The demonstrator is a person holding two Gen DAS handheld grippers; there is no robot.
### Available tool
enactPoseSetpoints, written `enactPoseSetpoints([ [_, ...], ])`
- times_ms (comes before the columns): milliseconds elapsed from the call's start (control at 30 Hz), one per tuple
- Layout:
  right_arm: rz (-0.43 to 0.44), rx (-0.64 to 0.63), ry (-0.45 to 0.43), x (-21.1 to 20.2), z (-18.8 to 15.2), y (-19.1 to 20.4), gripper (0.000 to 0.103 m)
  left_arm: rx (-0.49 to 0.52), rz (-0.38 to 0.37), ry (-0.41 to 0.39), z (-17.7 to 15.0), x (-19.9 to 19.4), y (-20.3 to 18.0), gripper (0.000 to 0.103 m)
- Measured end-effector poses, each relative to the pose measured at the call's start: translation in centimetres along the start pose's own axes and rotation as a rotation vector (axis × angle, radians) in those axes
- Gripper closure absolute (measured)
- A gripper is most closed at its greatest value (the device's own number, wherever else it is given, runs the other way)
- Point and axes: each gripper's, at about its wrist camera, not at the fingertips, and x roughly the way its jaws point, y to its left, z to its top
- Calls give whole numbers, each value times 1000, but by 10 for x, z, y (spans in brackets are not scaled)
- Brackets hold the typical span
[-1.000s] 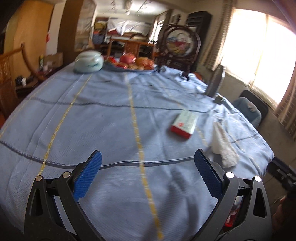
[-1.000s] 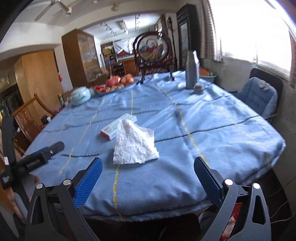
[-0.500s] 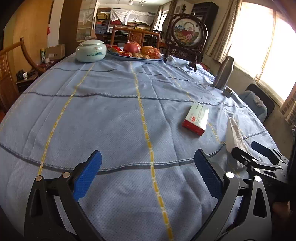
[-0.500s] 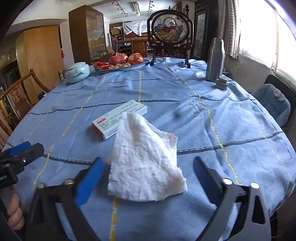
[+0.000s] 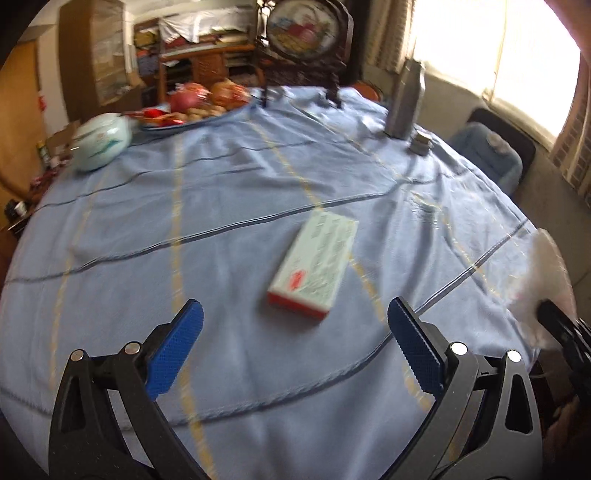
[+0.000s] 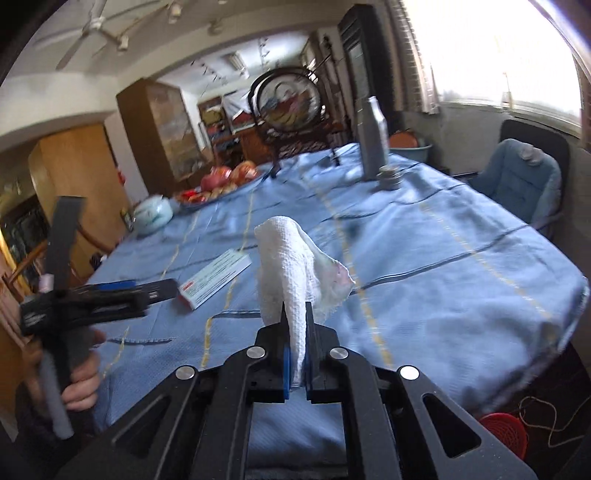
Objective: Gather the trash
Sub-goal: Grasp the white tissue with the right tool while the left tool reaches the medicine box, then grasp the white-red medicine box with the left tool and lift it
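Note:
A crumpled white tissue [image 6: 291, 266] stands up from my right gripper [image 6: 295, 314], whose jaws are closing tight with the pads pressed on its lower end, near the table's front edge. The same tissue [image 5: 546, 273] shows at the far right of the left wrist view, beside the right gripper [image 5: 561, 325]. A white box with a red end [image 5: 314, 262] lies flat on the blue tablecloth [image 5: 221, 184], just ahead of my left gripper [image 5: 295, 314], which is open and empty. From the right wrist, the box [image 6: 214, 277] lies just ahead of the left gripper [image 6: 147, 290], held by a hand [image 6: 83, 380].
A steel bottle [image 5: 404, 99] with its cap beside it stands at the far right of the table. A fruit plate [image 5: 195, 107], a pale lidded bowl [image 5: 101, 142] and a round framed screen [image 5: 306, 29] sit at the back. A blue-cushioned chair [image 6: 517, 177] and a red basket [image 6: 502, 432] are off the table's right side.
My right gripper came up to the tissue and shut on it, lifting it upright. My left gripper swung right until the box lay ahead of its open jaws.

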Motion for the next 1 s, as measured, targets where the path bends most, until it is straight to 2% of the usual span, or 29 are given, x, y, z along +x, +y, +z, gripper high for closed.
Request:
enactPoseSetpoints([
  [133,-8,29,-16,-13,-3,-18,95,-9,30,48,17,31,-6,9],
  [200,-7,37,-15,-14,-5,-24,95,-9,68,62,19,43,-6,16],
  [233,-7,40,-12,-14,-6,-27,94,-8,75,69,19,47,-5,23],
  [333,-8,46,-5,-11,-9,-32,94,-7,45,118,17,60,-3,46],
  [400,-9,55,-3,-10,-10,-35,94,-3,43,112,18,60,-4,47],
  [633,-23,58,-18,-17,-10,-34,95,24,-4,-16,13,28,-14,48],
  [833,-36,54,-61,-37,-6,-32,95,97,-12,-149,3,-23,-43,48],
  [1000,-48,54,-101,-59,-8,-33,95,126,-52,-220,-4,-58,-64,48],
])
